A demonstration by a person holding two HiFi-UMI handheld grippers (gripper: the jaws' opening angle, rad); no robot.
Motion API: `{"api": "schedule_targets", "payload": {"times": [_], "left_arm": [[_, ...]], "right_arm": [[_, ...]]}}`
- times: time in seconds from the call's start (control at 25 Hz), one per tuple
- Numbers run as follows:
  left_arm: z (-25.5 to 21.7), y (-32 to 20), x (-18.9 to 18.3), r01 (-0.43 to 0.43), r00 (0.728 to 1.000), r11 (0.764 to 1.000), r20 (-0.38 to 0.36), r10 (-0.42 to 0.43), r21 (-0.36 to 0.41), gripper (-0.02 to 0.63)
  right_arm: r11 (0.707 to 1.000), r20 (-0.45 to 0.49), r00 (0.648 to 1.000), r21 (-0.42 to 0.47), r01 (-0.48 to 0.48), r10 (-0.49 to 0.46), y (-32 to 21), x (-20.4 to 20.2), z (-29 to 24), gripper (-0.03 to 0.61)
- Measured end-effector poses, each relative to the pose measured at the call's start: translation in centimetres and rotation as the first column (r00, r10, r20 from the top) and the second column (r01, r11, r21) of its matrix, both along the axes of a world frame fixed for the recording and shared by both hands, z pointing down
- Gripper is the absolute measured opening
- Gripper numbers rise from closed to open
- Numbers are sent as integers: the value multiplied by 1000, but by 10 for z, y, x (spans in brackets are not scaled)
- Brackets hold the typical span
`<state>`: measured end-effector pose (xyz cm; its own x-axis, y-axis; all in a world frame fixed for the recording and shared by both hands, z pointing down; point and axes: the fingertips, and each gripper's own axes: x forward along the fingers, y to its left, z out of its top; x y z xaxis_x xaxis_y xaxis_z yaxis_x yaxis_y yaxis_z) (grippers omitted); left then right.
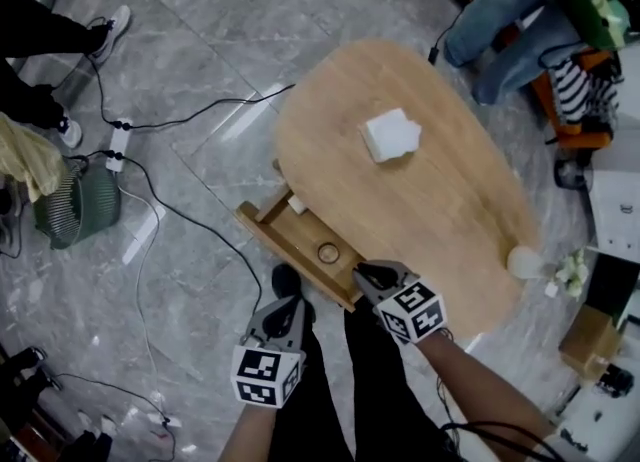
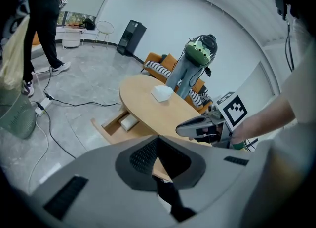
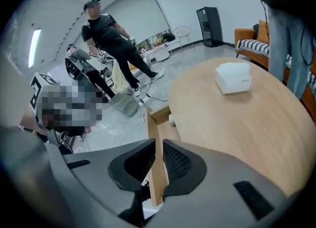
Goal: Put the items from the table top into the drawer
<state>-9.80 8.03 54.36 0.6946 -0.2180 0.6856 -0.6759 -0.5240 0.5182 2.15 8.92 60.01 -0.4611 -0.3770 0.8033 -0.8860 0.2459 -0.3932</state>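
Firstly, my biggest worry is the surface (image 1: 440,210). It is an oval top of pale, smooth wood with a rounded rim, so I think a thing that is pushed and not lifted could slide off onto the grey stone floor (image 1: 200,30).

The drawer (image 1: 262,220) stands pulled out under the near left edge. It is a shallow wooden tray with thin walls. My right claw (image 1: 362,272) hangs just beside its front corner, and a careless swing could knock the drawer shut.

Both claws have their jaws together with nothing between them. The left claw (image 1: 288,306) is off the surface, above the floor. If I reach without opening one, it will only shove the item.

The white box (image 1: 390,135) lies in the middle of the surface, well apart from both claws and from the drawer. It is squarish and looks soft, perhaps paper, so a hard squeeze may crush it and a weak one may drop it.

A pale rounded thing (image 1: 524,262), too blurred to name, stands near the right rim, where my arm could tip it.

Inside the drawer a small white piece (image 1: 297,204) and a small ring (image 1: 328,252) leave limited room.
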Motion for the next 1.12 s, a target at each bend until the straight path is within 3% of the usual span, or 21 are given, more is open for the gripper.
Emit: {"api": "schedule_targets", "payload": {"times": [0.12, 0.32, 0.72, 1.12], "left_arm": [[2, -14, 4, 28, 1000, 1000, -3, -28, 12, 0], [9, -23, 12, 83, 996, 996, 9, -83, 15, 0], [11, -32, 42, 195, 981, 981, 13, -195, 13, 0], [8, -49, 74, 266, 964, 964, 20, -266, 13, 0]], "right_arm": [[1000, 7, 1000, 13, -7, 7, -13, 0, 5, 95], [999, 18, 999, 26, 42, -42, -29, 3, 11, 112], [981, -33, 981, 29, 193, -192, -54, 41, 16, 160], [978, -117, 974, 55, 201, -194, -106, 103, 16, 232]]}}
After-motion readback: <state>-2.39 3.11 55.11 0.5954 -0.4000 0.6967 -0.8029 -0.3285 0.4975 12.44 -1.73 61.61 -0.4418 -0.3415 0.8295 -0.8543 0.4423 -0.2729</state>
